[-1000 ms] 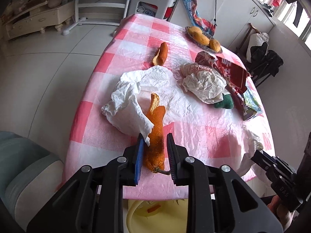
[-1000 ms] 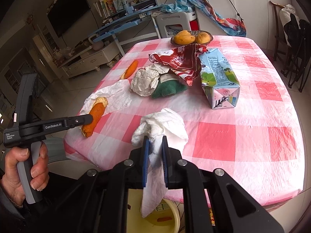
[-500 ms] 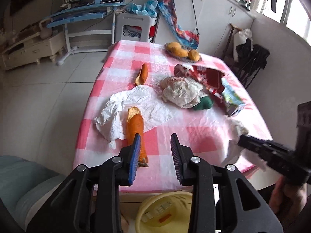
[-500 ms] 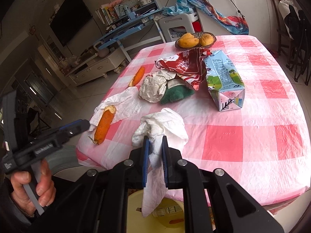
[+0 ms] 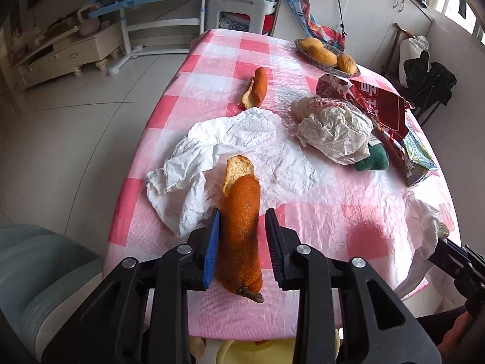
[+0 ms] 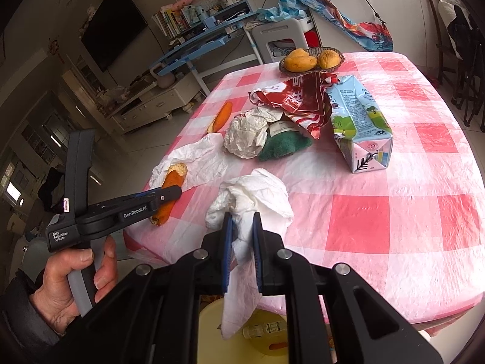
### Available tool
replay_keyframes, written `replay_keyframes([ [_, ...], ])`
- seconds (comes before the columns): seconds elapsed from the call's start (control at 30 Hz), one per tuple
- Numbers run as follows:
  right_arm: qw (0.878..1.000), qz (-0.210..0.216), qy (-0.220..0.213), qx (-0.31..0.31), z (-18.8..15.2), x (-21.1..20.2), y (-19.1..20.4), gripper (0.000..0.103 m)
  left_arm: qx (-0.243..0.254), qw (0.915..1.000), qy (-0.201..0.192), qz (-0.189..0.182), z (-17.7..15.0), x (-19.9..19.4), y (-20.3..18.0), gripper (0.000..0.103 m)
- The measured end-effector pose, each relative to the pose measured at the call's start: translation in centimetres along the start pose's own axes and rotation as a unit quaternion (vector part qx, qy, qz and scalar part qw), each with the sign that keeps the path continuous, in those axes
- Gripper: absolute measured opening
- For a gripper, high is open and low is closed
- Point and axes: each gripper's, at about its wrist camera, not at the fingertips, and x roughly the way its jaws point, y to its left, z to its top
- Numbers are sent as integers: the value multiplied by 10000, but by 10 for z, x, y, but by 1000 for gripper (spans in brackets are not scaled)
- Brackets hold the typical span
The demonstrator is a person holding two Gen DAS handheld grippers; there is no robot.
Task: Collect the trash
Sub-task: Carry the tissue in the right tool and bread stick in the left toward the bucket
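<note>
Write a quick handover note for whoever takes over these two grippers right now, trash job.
Left gripper: open, straddling the orange peel at the table's near edge, not clamped.
Right gripper: shut on a white tissue, its tail hanging over the yellow bin below the edge.
Left on the table: second peel, flat tissue, crumpled paper, green sponge, red wrapper, milk carton.
Next, probably: drop tissue, grip peel.
</note>
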Motion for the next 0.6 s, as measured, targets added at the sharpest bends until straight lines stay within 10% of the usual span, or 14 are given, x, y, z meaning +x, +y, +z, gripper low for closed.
replay_keyframes([
  [0.6, 9999, -8, -99, 102, -2, -10, -4, 14, 244, 9973, -321, -611, -12, -39, -12, 18],
])
